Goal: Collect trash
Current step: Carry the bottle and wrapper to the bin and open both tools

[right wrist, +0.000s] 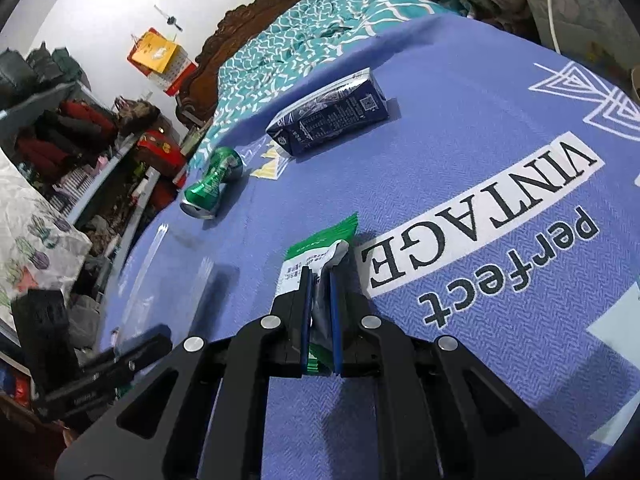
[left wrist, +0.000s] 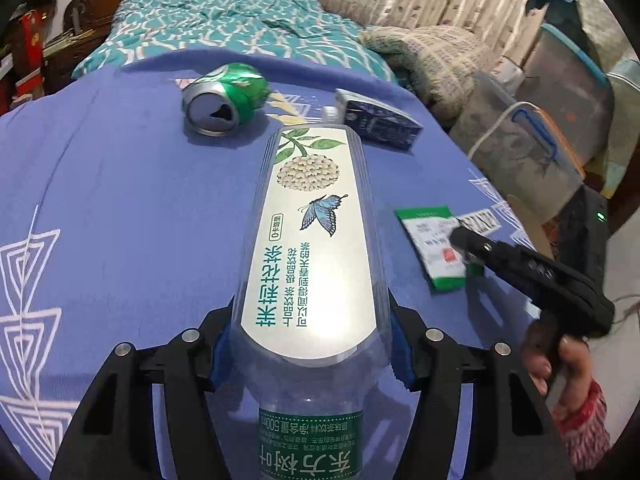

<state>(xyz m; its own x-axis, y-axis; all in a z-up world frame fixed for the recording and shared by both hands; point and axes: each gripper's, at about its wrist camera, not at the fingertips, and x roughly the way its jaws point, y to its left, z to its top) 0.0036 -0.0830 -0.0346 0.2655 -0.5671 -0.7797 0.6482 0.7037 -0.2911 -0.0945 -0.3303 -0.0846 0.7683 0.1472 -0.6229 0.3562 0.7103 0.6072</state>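
My left gripper is shut on a clear plastic tea bottle with a white flower-and-butterfly label, held above the blue cloth. My right gripper is shut on a green-and-white snack wrapper that lies on the cloth; it also shows in the left wrist view with the right gripper's finger on it. A crushed green can lies on its side farther back, also in the right wrist view. A dark blue drink carton lies beside it, also in the right wrist view.
The blue cloth with "perfect VINTAGE" print covers the surface. A teal quilt and a knitted blanket lie behind. Plastic storage boxes stand to the right. Cluttered shelves stand at the left.
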